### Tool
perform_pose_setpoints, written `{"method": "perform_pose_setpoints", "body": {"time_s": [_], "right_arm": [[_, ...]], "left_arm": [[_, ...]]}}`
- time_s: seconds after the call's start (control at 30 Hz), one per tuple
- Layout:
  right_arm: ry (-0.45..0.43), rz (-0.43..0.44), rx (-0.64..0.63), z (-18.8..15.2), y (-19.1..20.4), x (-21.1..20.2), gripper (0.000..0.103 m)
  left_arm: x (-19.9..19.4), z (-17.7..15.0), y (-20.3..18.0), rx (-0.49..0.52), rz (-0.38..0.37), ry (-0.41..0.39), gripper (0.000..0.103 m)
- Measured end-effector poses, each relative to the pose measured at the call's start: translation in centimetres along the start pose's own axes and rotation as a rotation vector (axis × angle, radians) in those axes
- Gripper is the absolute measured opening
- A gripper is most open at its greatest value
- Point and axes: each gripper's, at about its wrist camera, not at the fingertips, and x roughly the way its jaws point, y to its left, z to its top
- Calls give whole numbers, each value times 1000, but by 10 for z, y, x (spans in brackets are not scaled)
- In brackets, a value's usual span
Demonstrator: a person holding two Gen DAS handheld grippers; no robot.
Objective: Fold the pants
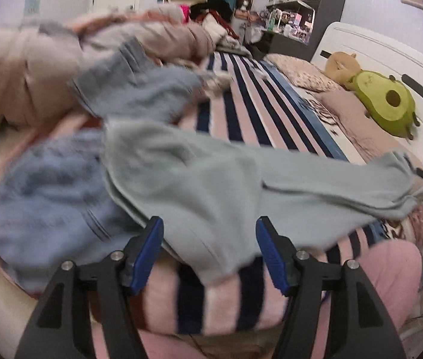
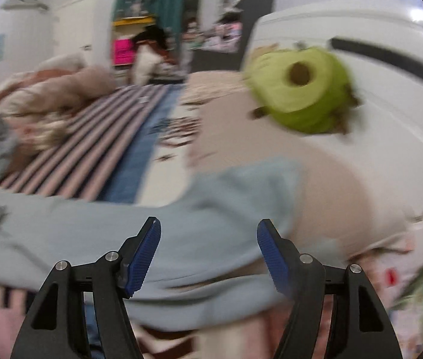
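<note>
Pale grey-green pants (image 1: 211, 173) lie stretched across the striped bedspread (image 1: 256, 113), one leg reaching toward the right edge of the left wrist view. My left gripper (image 1: 210, 224) hovers over their near end with its blue pads wide apart, and the cloth lies below and between them without being pressed. In the blurred right wrist view the same pants (image 2: 226, 194) run from the left edge to a pillow. My right gripper (image 2: 209, 225) stands open just above them and nothing is pinched between its pads.
A blue garment (image 1: 46, 185) and a beige jacket (image 1: 31, 68) are heaped on the left of the bed. An avocado plush (image 1: 388, 104) (image 2: 304, 86) leans on the white headboard (image 1: 376, 51). Pillows lie beneath it. Shelves stand at the back.
</note>
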Motion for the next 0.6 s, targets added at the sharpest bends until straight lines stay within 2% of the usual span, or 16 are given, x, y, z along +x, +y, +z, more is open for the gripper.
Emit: {"method": "perform_pose_setpoints", "body": {"time_s": [0.17,0.23,0.3,0.43,0.47,0.5,0.53,0.6], "right_arm": [[6,118,25,-25,19,16,63],[-9,170,63,-33,21,18,63],[-23,173,71,-40,29,19,63],[-43,176,82,-53,34,19,63],[-34,191,89,-56,35,22,63],[-25,202,95,-58,36,24,63],[-19,210,99,-59,37,26,63],[-15,219,101,-61,40,29,63]], "left_arm": [[24,-31,-5,-73,-73,42,60],[34,-39,-6,-100,-61,55,60],[42,-48,-9,-128,-19,70,60],[48,-59,-9,-151,1,65,60],[48,-59,-10,-154,-7,55,55],[49,-58,-11,-152,-24,49,37],[49,-57,-12,-147,-36,48,29],[46,-52,-16,-130,-42,29,23]]}}
